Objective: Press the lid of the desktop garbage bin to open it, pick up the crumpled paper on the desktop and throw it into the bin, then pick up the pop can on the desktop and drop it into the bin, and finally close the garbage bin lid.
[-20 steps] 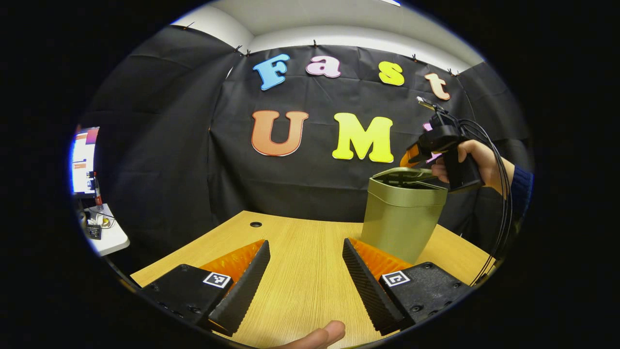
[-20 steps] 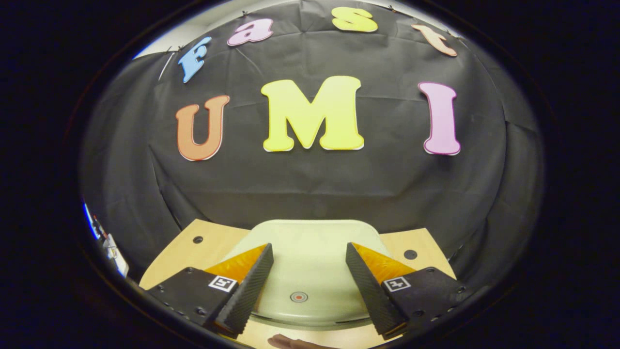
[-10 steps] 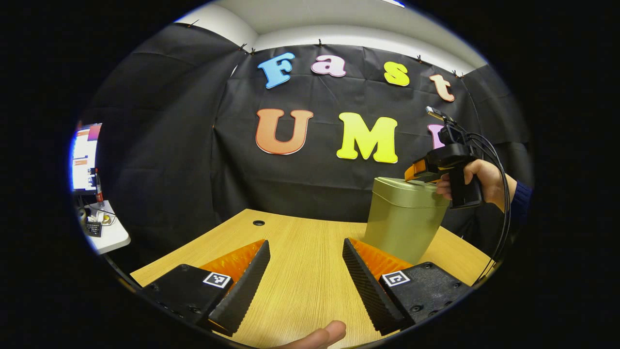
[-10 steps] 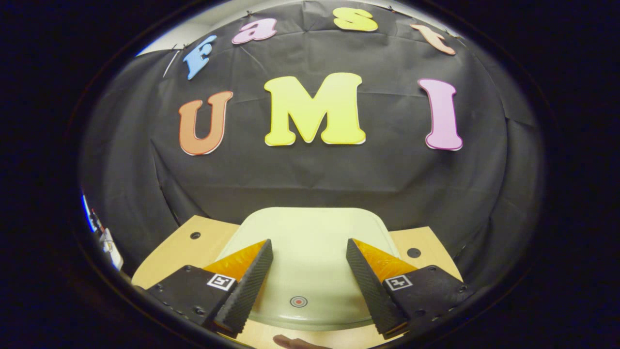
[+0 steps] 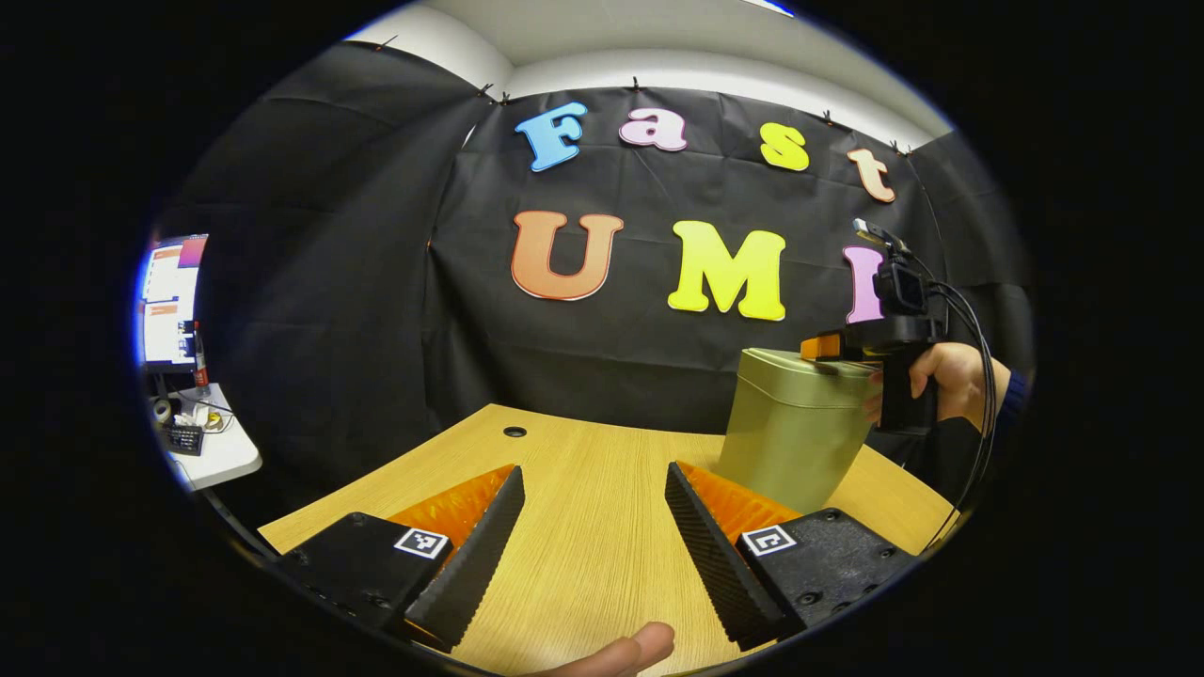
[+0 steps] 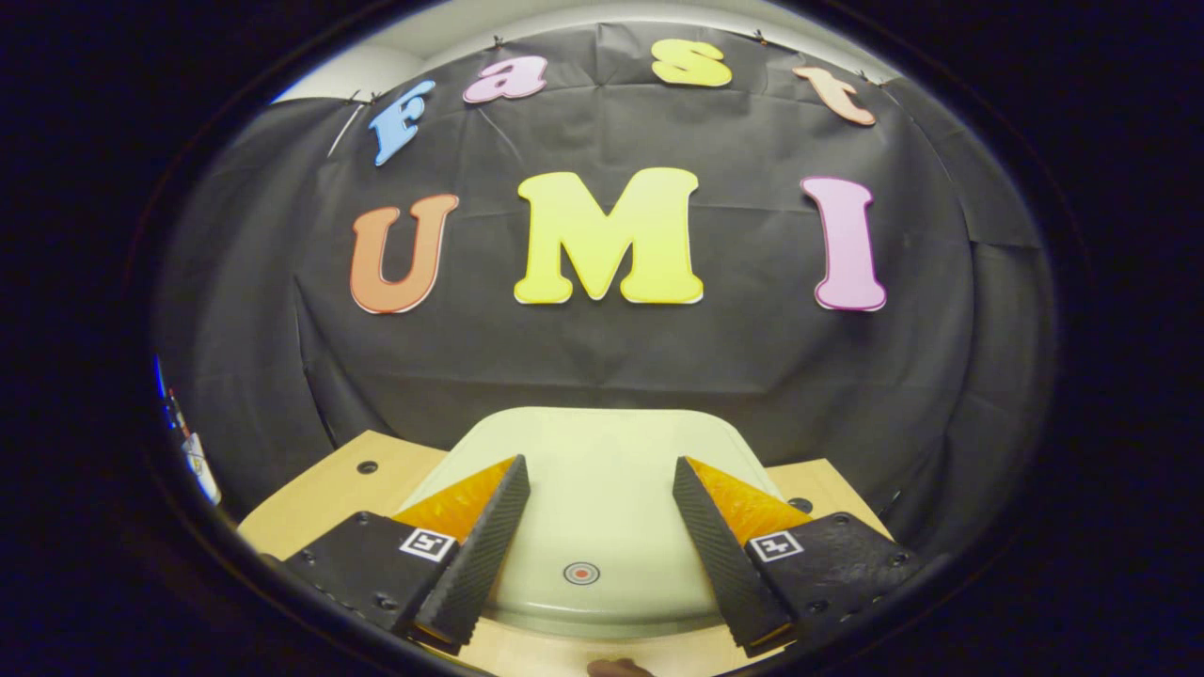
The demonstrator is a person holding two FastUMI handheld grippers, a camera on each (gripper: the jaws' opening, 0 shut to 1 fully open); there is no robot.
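We see the wooden counter (image 5: pixel 583 527) with the green garbage bin (image 5: pixel 795 437) standing near its far right corner, its lid (image 6: pixel 602 508) lying flat and closed. Our right gripper (image 6: pixel 600 550) sits over the lid, fingers apart around its red button (image 6: pixel 580 573). Our left gripper (image 5: pixel 594 545) hovers above the counter's near edge, fingers apart.
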